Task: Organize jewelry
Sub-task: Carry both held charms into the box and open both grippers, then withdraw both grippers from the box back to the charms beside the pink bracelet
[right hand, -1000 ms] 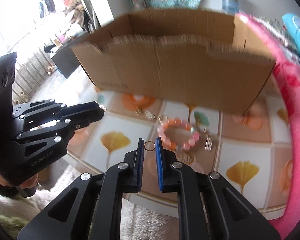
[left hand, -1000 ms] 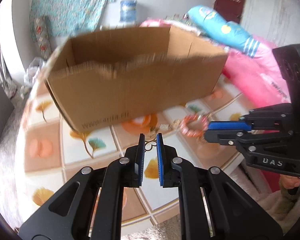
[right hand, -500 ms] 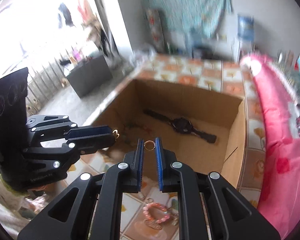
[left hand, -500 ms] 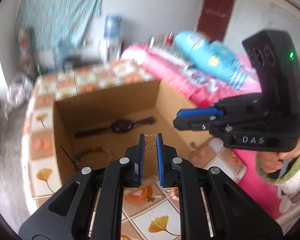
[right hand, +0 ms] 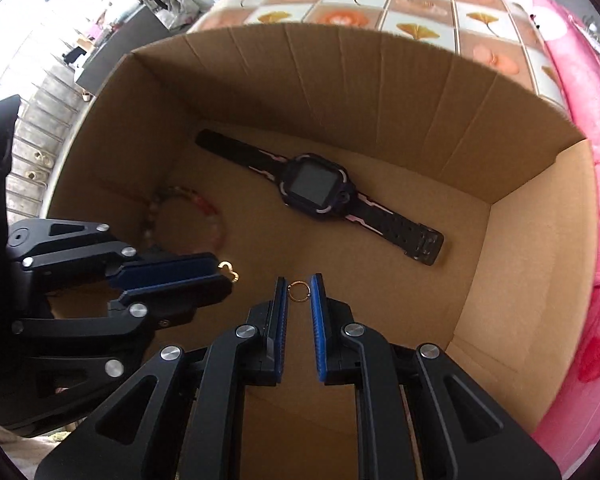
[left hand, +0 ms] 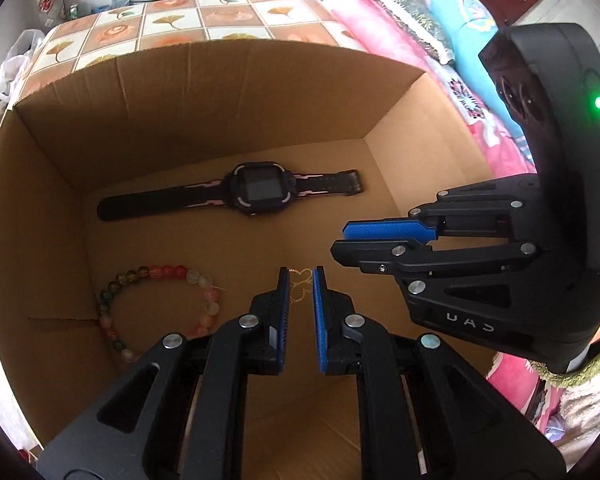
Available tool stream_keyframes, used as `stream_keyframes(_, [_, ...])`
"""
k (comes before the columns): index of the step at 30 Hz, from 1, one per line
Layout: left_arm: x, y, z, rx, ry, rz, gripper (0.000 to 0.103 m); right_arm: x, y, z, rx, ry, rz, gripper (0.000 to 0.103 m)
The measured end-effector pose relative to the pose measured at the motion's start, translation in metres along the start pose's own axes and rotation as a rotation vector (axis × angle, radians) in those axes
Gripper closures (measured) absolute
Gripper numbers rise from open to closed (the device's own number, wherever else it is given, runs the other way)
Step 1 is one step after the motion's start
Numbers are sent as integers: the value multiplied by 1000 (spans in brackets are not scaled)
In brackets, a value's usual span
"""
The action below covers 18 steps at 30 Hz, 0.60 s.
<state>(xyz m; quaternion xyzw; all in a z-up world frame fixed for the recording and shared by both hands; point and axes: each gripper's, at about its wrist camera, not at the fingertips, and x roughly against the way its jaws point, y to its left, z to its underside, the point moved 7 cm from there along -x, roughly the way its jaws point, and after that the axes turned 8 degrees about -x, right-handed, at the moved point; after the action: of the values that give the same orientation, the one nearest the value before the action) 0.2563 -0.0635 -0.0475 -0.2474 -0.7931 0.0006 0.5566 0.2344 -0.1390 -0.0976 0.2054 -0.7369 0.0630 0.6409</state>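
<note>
Both grippers hang over the open cardboard box (left hand: 220, 92). My left gripper (left hand: 300, 274) is shut on a thin gold filigree earring (left hand: 300, 286); it also shows in the right wrist view (right hand: 229, 270). My right gripper (right hand: 299, 283) is shut on a small gold ring (right hand: 298, 291); in the left wrist view it (left hand: 340, 240) sits to the right of my left one. On the box floor lie a black smartwatch (left hand: 256, 192) (right hand: 318, 186) and a bead bracelet (left hand: 156, 308) (right hand: 184, 216).
The box (right hand: 340, 92) stands on a tiled table (left hand: 172, 20) (right hand: 380, 4) with ginkgo-leaf and flower patterns. A pink quilt (right hand: 588, 140) and a blue pillow (left hand: 472, 20) lie to the right. The box walls rise around both grippers.
Both grippers have lifted from the table in front of the box, gone over its rim and come down inside, still holding the earring and the ring.
</note>
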Motion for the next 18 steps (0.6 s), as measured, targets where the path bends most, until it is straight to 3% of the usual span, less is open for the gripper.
stream_keyframes(7, [-6, 10, 4, 32, 27, -6, 85, -4, -3, -2, -7, -2, 7, 90])
stream_keyframes(18, [4, 8, 0, 16, -27, -33, 85, 19, -7, -1, -13, -58, 13, 83])
